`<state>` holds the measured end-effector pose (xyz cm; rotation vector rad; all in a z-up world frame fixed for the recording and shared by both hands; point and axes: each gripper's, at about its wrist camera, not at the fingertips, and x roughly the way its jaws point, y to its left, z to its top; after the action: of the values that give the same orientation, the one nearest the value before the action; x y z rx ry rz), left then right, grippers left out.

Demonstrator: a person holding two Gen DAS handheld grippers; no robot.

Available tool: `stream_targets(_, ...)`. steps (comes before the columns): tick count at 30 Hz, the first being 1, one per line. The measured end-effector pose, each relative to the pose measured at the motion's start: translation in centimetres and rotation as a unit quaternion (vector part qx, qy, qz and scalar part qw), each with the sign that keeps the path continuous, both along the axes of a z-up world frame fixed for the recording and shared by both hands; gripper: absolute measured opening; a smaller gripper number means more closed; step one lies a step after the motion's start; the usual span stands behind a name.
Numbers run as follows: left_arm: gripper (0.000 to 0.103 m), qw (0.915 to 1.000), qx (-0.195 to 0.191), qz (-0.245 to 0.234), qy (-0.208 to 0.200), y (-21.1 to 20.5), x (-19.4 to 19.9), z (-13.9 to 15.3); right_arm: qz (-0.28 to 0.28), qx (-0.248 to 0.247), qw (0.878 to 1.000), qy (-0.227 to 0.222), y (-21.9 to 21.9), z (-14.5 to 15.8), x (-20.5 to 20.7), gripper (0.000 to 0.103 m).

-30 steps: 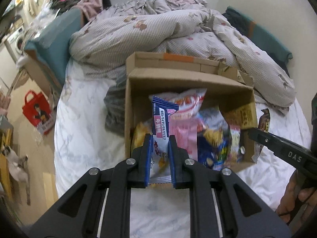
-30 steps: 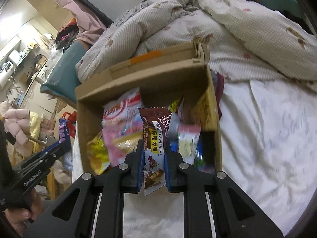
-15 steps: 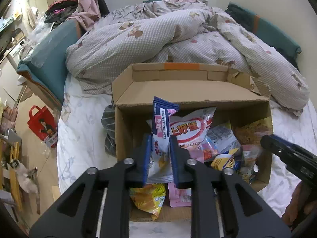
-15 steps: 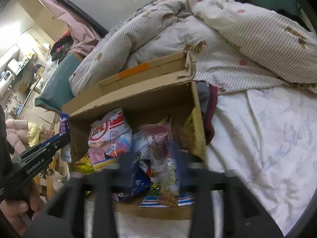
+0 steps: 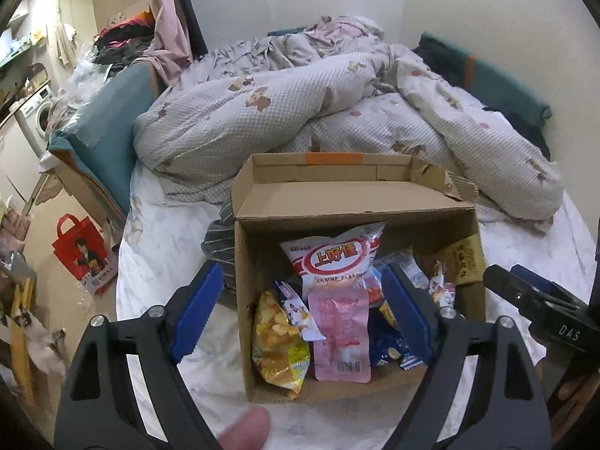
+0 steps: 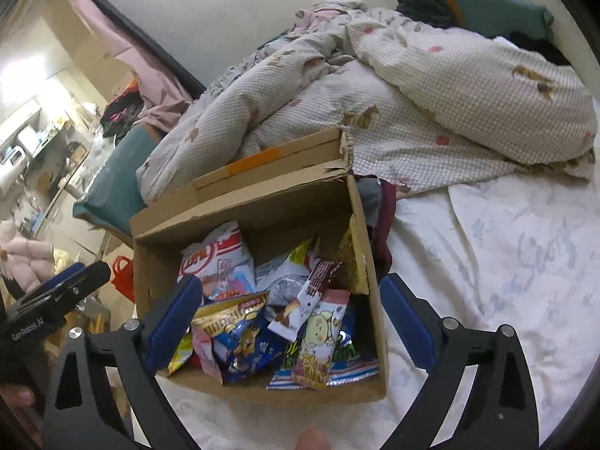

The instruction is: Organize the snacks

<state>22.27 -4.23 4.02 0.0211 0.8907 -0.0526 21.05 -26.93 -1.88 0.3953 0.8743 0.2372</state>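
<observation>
- A cardboard box [image 5: 356,202] sits on a white bed sheet [image 6: 506,262], flaps open, beside a rumpled quilt [image 5: 262,112].
- Inside lie mixed snacks: a red-and-white shrimp flakes bag [image 5: 333,258], a pink packet [image 5: 339,333], a yellow chip bag [image 5: 277,341] and a brown chocolate bar [image 6: 315,292].
- The left gripper [image 5: 303,311] and right gripper [image 6: 288,322] both gape wide over the box, holding nothing.

Brown cardboard box [image 5: 262,202] (orange tape strip), pink packet [image 5: 339,333], checked beige quilt [image 5: 232,120], white floral sheet [image 6: 506,262]
</observation>
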Motion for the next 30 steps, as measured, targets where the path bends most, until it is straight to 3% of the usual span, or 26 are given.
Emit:
stream_targets(6,0.085,0.9996,-0.019,0.009,-0.019,1.7,-2.5,0.9,0.012,-0.018,0.999,-0.024,1.6,2.1,-2.7,0.103)
stream_targets(18,0.102,0.998,-0.043,0.031,-0.035,5.1,-8.9,1.2,0.001,-0.048,0.998,-0.05,2.9,4.0,-9.3,0.103)
stream_targets(30,0.103,0.9957,-0.021,0.039,-0.081,5.7,-15.7,-0.2,-0.008,-0.107,0.99,-0.088,5.2,3.0,-15.3,0.103)
